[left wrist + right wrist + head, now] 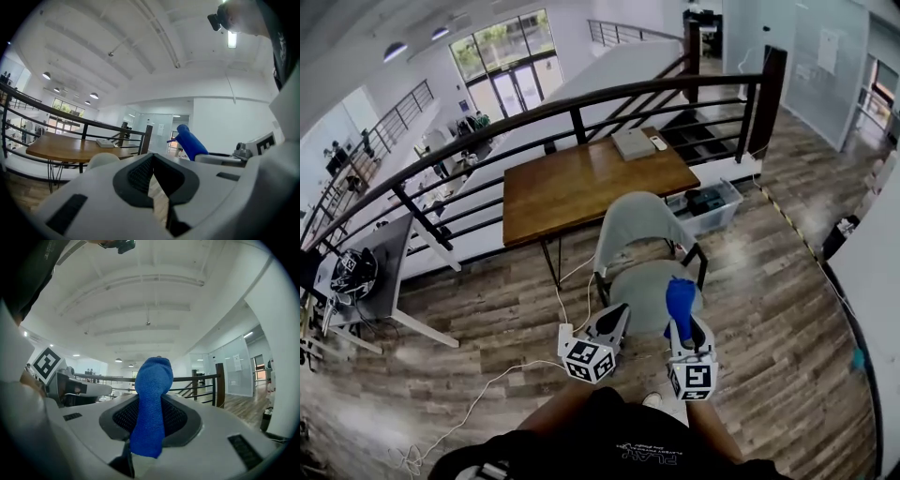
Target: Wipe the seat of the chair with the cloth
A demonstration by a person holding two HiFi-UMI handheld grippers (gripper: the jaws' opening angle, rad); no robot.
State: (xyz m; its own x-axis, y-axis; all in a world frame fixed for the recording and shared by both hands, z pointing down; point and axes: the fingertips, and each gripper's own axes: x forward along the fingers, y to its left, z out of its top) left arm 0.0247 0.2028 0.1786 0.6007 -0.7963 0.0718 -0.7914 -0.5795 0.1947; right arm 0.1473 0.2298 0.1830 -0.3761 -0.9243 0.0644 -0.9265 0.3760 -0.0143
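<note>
Nearby, just above the person's dark top, the left gripper [619,317] has its jaws closed tip to tip with nothing between them. Just beside it, the right gripper [687,323] is clamped on a blue cloth [679,300], which stands up past the jaw tips as a rolled bundle. Both are held over the front of the pale grey chair [639,230], the cloth above the seat [645,284]. On the wood-plank floor [769,281], a white cable [487,386] runs to a power strip [564,332]. Beyond the chair stands a brown wooden table [572,187] carrying a flat white device [633,143], with a clear storage bin [717,204] beside it. A dark railing [581,101] borders the mezzanine, with tall windows [508,61] far off.
</note>
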